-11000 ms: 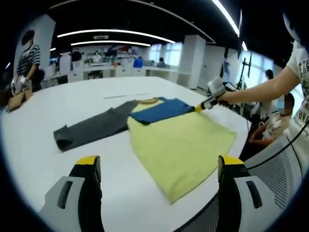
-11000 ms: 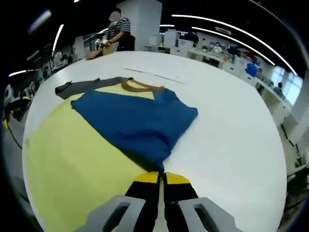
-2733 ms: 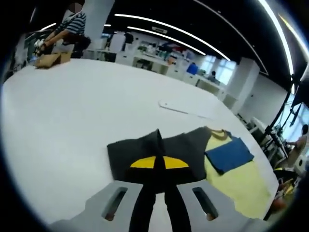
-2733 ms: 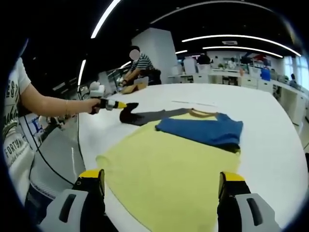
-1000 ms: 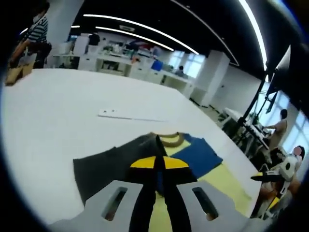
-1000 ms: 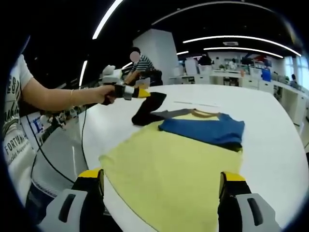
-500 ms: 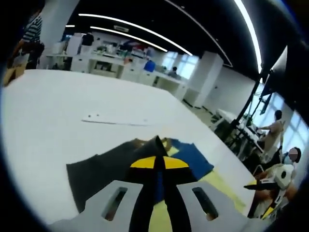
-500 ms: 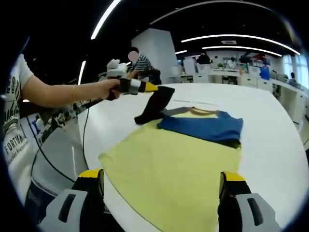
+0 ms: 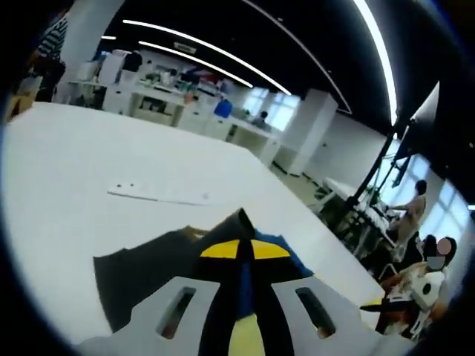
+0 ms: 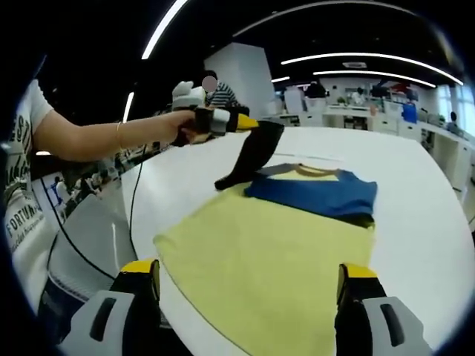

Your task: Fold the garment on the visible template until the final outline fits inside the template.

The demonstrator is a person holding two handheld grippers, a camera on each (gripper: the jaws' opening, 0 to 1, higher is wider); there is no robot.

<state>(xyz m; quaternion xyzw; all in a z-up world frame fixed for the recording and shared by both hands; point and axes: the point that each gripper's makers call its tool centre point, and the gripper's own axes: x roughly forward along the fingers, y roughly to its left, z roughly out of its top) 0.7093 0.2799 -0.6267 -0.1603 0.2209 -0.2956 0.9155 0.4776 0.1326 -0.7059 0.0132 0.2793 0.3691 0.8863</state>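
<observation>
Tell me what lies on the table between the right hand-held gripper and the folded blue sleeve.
In the right gripper view, the shirt's yellow body spreads from the right hand-held gripper up to the blue sleeve.

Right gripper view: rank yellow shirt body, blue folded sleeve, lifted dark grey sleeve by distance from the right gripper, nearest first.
1. Yellow shirt body: just ahead of the right gripper, spread on the table.
2. Blue folded sleeve: beyond it, right of centre, lying on the shirt.
3. Dark grey sleeve: farthest, far left corner of the shirt, raised by the left gripper.

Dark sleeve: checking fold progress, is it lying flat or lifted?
Lifted. The left tool is shut on the dark sleeve, which hangs from it above the white table.
</observation>
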